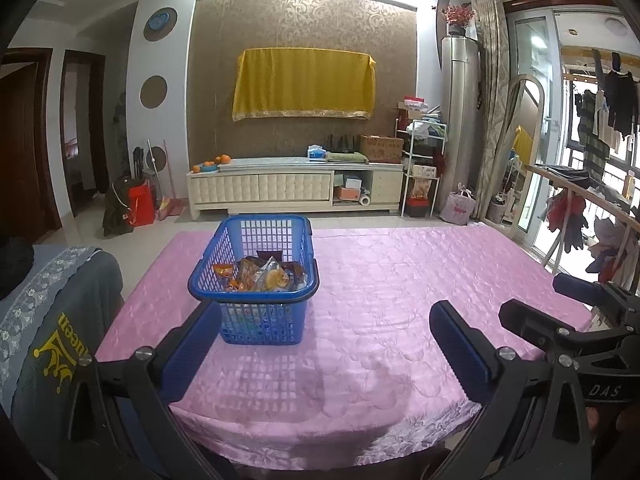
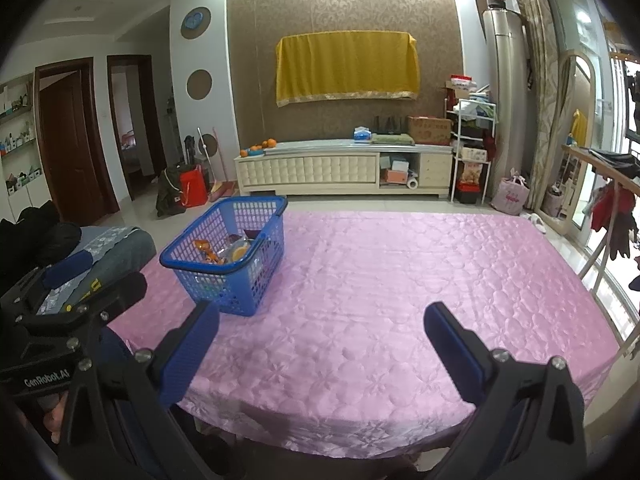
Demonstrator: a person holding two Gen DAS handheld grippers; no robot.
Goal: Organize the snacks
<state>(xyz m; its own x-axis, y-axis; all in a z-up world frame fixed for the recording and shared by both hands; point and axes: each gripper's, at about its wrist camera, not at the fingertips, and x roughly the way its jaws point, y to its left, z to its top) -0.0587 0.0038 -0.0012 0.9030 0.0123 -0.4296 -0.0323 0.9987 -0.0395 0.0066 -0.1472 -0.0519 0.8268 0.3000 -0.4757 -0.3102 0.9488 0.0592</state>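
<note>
A blue plastic basket stands on the pink tablecloth left of centre, holding several snack packets. My left gripper is open and empty, held near the table's front edge just short of the basket. In the right wrist view the basket is at the left with its packets. My right gripper is open and empty over the front of the tablecloth. The other gripper shows at each view's edge: the right one and the left one.
A chair back draped with grey cloth stands at the table's left. A white TV cabinet with oranges and boxes lines the far wall. A clothes rack stands at the right by the window.
</note>
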